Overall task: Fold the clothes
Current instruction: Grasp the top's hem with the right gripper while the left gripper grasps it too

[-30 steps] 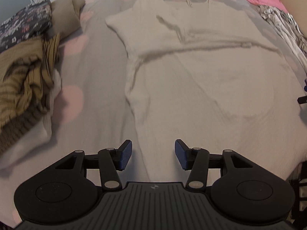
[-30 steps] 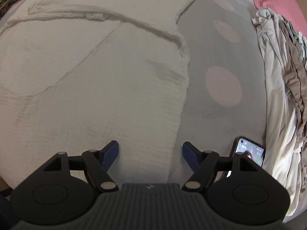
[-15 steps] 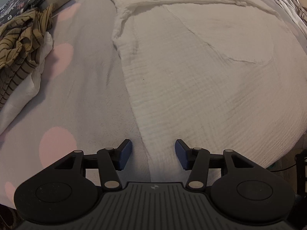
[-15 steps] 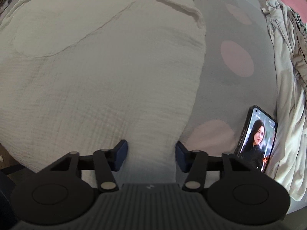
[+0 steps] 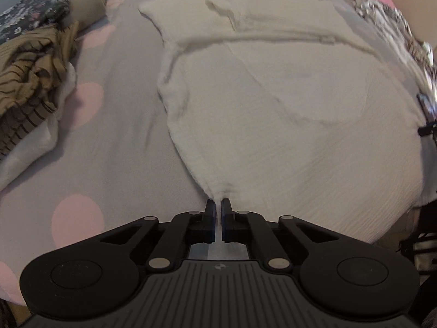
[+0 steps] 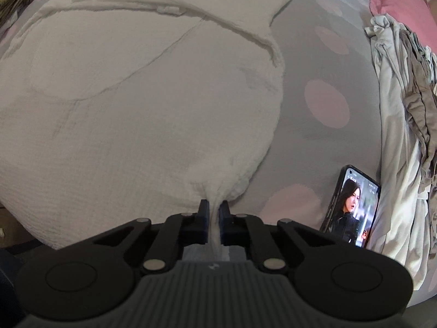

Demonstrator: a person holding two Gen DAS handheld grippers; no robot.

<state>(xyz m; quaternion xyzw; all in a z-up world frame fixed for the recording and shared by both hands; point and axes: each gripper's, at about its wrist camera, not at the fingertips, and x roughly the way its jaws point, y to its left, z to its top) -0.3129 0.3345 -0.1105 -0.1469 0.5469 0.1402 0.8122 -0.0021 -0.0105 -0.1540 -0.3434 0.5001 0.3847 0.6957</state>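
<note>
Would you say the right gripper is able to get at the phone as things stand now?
Probably not yet: the right gripper is shut on the white garment. The phone leans close on its right with bare bedsheet between, so the path looks free once it lets go.

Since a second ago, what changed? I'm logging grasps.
Both grippers closed: the left gripper and right gripper each pinched a near hem corner of the cream crinkled-cotton garment, bunching it. The garment otherwise stays spread; the black smartphone stays put.
</note>
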